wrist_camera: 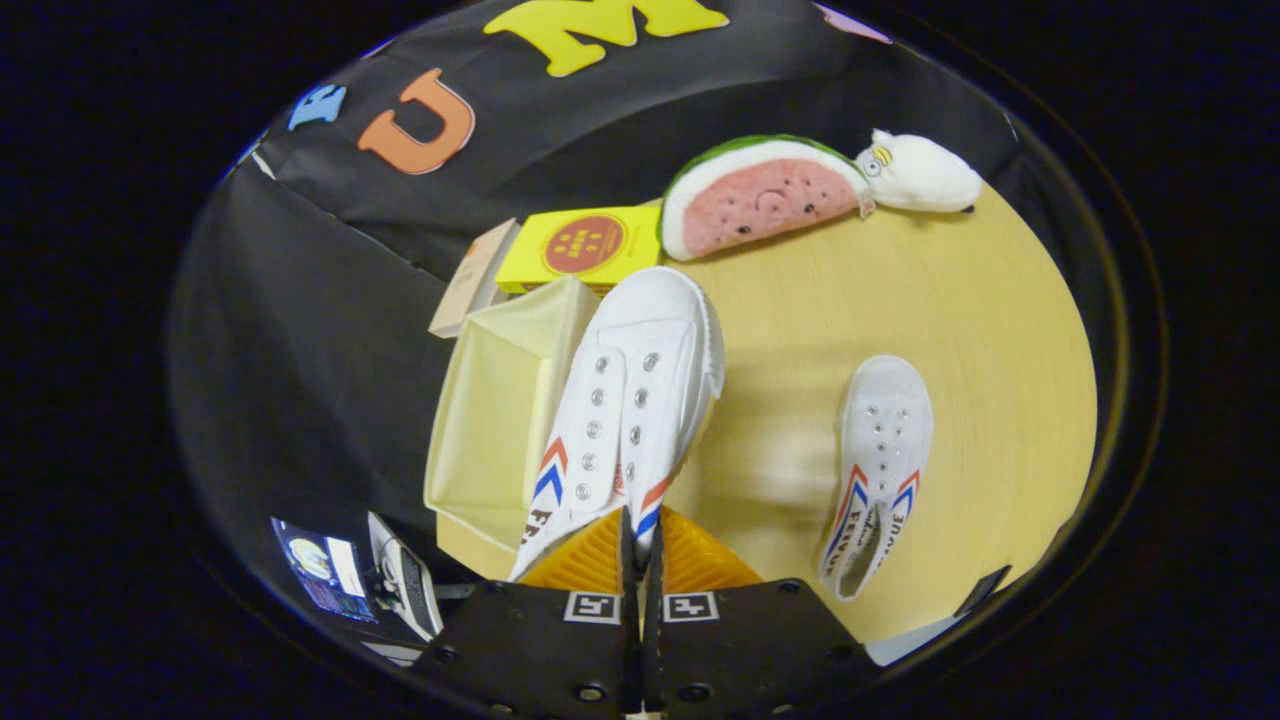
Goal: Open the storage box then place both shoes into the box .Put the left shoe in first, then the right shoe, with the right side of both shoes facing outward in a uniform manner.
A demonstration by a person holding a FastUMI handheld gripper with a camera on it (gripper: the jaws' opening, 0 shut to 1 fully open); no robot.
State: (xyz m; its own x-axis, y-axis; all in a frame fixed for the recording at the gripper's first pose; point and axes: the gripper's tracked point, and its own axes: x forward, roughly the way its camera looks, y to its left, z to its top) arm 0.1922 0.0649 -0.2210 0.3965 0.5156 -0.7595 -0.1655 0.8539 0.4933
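My gripper [640, 545] is shut on a white canvas shoe [630, 400] with red and blue chevrons, pinching it at the heel opening. The shoe hangs above the table, its toe pointing away from me, beside and partly over the right wall of the open pale yellow storage box [495, 420]. The box sits at the table's left edge and its inside looks bare. The second white shoe [880, 460] lies flat on the wooden table [980, 330], to the right of the fingers, toe pointing away.
Beyond the box lie a yellow carton [580, 245] and a tan box [475, 275]. A watermelon-slice plush [765, 195] and a white plush toy [920, 172] rest at the table's far side. A screen [325, 570] shows below the table's left edge.
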